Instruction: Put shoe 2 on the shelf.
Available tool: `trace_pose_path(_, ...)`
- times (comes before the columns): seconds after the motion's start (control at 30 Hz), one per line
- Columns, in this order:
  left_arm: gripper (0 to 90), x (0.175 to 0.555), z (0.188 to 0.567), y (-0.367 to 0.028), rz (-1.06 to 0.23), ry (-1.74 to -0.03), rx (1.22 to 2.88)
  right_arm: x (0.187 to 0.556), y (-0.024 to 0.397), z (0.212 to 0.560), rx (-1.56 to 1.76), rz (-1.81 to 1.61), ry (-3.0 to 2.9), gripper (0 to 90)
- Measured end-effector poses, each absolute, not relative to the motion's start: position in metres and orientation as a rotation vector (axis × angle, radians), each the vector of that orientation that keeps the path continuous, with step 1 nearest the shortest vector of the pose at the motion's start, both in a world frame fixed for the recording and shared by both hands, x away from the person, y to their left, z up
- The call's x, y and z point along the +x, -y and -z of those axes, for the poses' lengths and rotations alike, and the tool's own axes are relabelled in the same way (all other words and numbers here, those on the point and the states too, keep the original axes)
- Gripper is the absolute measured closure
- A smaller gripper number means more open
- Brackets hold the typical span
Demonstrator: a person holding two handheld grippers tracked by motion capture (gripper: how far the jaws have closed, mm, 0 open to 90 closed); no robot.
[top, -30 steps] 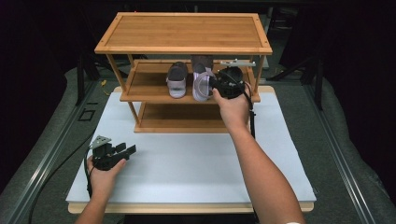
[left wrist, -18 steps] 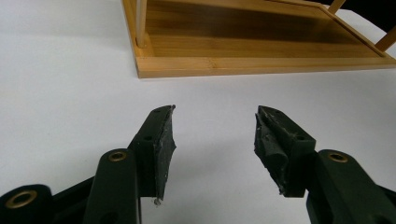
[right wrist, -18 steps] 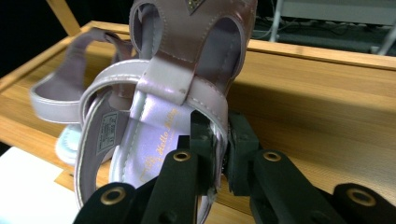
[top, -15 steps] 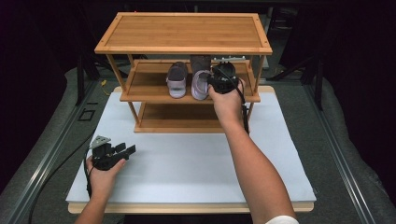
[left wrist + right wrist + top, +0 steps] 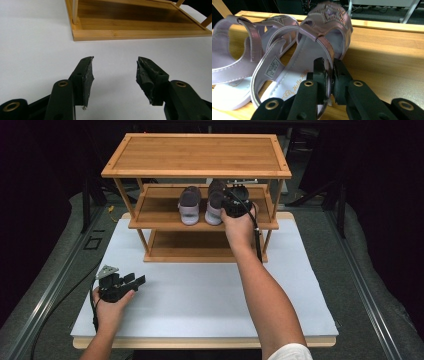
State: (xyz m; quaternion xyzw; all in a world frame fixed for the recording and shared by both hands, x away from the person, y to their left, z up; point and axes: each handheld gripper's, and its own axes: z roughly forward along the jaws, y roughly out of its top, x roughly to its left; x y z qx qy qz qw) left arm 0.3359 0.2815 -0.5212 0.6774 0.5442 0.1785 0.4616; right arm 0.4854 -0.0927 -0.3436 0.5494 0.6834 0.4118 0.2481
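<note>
We have the right tongs [image 5: 329,75] clenched on the heel strap of the right-hand sandal [image 5: 312,50], at the side where the strap curves round behind the heel. That sandal sits on the middle shelf [image 5: 160,217] of the bamboo shoe rack [image 5: 197,155], just beside its mate, the left-hand sandal [image 5: 189,205]; in the right gripper view the two overlap a little at the straps, and whether they touch we cannot tell.

We judge the sandal light: a thin flat sole, a few narrow straps, a small glittery toe piece. The strap looks soft and pliable, so a hold there will let the sole hang and swing rather than stay level, and the glossy facing may slip between the pads if the pinch slackens. A firmer hold, we think, would be on the edge of the sole near the heel, which looks stiffer. Nothing about it seems fragile, though the toe decoration could scuff against the shelf's back rail or catch the other sandal's strap.

Our left tongs [image 5: 113,75] are released, jaws wide apart with nothing between them, held low over the white worktop [image 5: 200,295] near the rack's bottom shelf [image 5: 140,22], well apart from the sandals.
</note>
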Motion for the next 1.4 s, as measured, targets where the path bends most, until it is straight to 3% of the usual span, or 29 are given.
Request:
trace_pose_path(0.43,46.9,0.337,0.522,-0.281,-0.435,-1.341,1.667,0.495,0.084,0.348,1.386,-1.131,-1.871,80.0)
trace_pose_path(0.67,46.9,0.337,0.522,-0.281,-0.438,-1.340,1.669,0.491,0.089,0.347,1.382,-1.260,-1.866,63.6)
trace_pose_path(0.87,47.0,0.337,0.521,-0.281,-0.448,-1.338,1.663,0.476,0.095,0.341,1.352,-1.325,-1.848,59.9)
trace_pose_path(1.1,50.1,0.339,0.513,-0.279,-0.470,-1.318,1.649,0.450,0.109,0.338,1.262,-1.369,-1.832,59.2)
trace_pose_path(1.2,55.5,0.340,0.508,-0.276,-0.464,-1.305,1.640,0.444,0.117,0.339,1.260,-1.379,-1.818,60.2)
trace_pose_path(1.4,64.4,0.346,0.496,-0.261,-0.474,-1.256,1.640,0.442,0.133,0.354,1.299,-1.336,-1.830,74.5)
